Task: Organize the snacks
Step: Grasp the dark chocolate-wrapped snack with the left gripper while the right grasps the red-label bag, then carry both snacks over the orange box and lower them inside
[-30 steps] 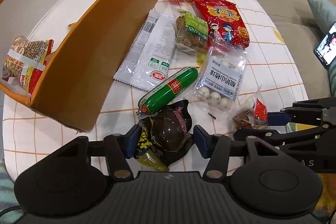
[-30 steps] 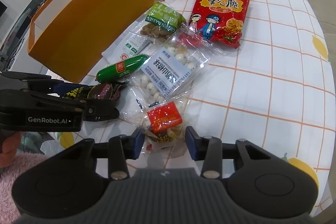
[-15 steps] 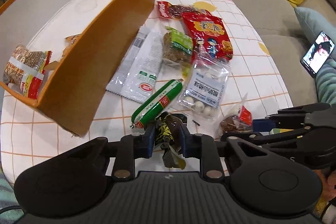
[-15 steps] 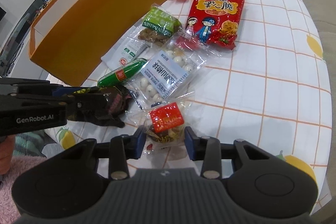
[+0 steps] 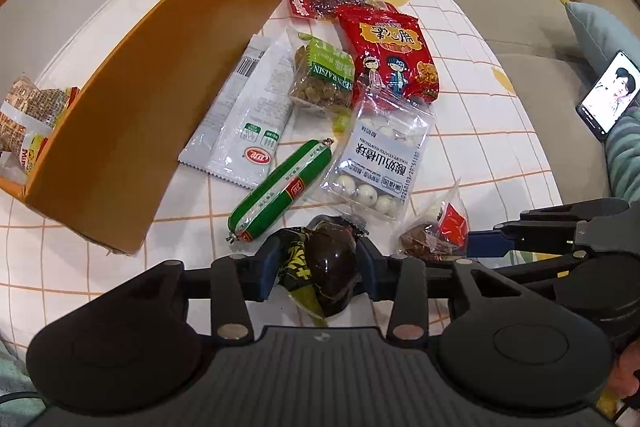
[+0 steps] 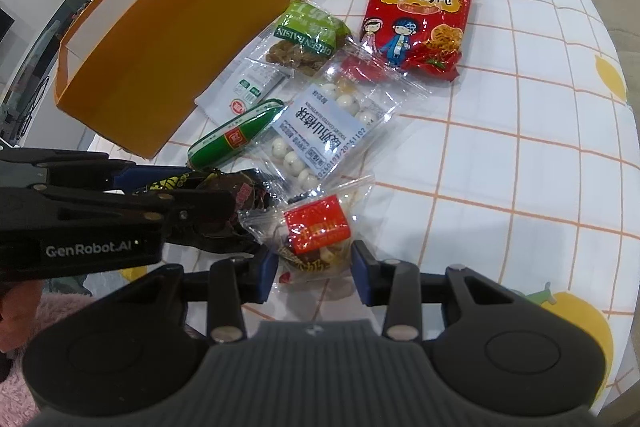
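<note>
In the left wrist view, the orange box (image 5: 132, 99) fills the 9 to 11 o'clock part, with white inner walls. Inside it, at 9 o'clock, lies a brown-and-red snack pack (image 5: 28, 123) with letters "Mi" visible; the rest is cut off. Just right of the box wall, on the checked tablecloth (image 5: 472, 155), lie two white sachets (image 5: 248, 119) w/ a barcode and a small red logo. Next comes the green raisin bag (image 5: 326, 79), label reads "GREEN RAISIN". Below it, near the center, is the green sausage (image 5: 282, 191) with a red label; its text is too small to read. Right of that is the clear bag of white balls (image 5: 380, 163), label "YOGURT-COATED HAWTHORN" plus Chinese characters. At 12 to 1 o'clock is the big red chips bag (image 5: 390, 55) w/ two cartoon children, and behind it a red-and-clear strip pack (image 5: 328, 1). The cloth's pink edge carries "RESTAUR…", cut off.

The left gripper (image 5: 318, 267) at 6 o'clock pinches the dark snack pack (image 5: 326, 267), black-and-yellow wrapper with a brown round content, both blue pads against it. In the right wrist view its body shows "GenRobot.AI".

The right gripper (image 6: 314, 267) has its fingers on both sides of the small clear bag with red label (image 6: 316, 231); the pads look touching the plastic, but a firm grip I cannot tell. At 3 o'clock in the left view stands a phone (image 5: 610, 95) on the sofa, screen lit.
</note>
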A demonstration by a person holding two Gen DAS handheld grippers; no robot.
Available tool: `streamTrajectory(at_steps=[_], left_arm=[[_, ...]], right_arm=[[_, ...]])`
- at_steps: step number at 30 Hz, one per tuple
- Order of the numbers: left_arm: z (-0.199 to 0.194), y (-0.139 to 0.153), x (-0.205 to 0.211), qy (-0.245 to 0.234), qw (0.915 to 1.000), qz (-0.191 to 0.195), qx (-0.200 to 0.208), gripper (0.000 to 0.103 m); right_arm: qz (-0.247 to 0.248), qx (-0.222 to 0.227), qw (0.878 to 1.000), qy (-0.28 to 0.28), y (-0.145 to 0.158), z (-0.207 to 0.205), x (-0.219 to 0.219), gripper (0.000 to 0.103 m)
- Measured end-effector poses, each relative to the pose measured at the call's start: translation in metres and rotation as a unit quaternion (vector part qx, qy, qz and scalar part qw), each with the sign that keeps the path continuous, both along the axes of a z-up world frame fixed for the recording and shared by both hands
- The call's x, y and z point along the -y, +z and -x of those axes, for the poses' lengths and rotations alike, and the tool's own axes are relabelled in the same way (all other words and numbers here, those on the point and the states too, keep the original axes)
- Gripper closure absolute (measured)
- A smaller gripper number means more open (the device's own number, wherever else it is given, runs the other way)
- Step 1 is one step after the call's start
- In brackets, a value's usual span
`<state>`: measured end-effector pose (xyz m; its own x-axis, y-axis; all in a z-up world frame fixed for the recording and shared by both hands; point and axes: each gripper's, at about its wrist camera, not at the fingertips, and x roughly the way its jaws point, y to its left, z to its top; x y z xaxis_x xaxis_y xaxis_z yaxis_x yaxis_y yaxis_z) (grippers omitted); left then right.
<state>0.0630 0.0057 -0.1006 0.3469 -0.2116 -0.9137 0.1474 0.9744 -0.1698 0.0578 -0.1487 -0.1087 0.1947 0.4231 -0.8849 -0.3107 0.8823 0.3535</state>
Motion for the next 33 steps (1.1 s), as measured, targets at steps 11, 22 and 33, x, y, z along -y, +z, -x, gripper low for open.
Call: streamTrajectory(at_steps=[11,22,33], left_arm=[[-0.002,-0.006,-0.001,0.007,0.9999,0.004,-0.01,0.049],[0.001,-0.003,-0.004,0.025,0.9995,0.017,-0.007,0.061],[0.018,0.034,-0.011,0.035,0.9977,0.045,0.035,0.061]], right_arm=[[0.003,0.002,1.0,0.005,0.001,0.001,0.0,0.065],[0.008,0.007,1.0,-0.003,0.004,0.002,0.001,0.066],[-0.008,0.045,0.998,-0.038,0.038,0.01,0.022,0.066]])
